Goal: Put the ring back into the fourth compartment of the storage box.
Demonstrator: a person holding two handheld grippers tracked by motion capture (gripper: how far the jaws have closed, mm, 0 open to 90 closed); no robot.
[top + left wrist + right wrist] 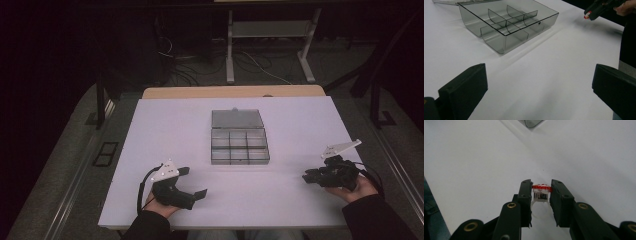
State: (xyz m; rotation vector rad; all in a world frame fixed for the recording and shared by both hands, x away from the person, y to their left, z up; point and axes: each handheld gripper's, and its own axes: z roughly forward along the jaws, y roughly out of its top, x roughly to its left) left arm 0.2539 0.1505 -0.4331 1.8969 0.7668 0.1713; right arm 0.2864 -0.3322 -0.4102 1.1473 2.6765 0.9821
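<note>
A clear grey compartment box [240, 146] stands in the middle of the white table [165, 125], its lid [236, 119] lying open behind it. Its compartments [506, 22] look empty. My left gripper [194, 181] rests near the front left of the table, jaws wide apart with nothing between them [540, 82]. At the front right, my right gripper [306, 177] is shut on a small ring-like piece with a red top [541, 191]. That piece also shows at the tip of the right gripper [587, 15] in the left gripper view.
A corner of the box [531, 122] sits far ahead of the right gripper. A wooden table strip [230, 92] runs along the back edge. Beyond it are desk legs and cables [250, 60] on a dark floor.
</note>
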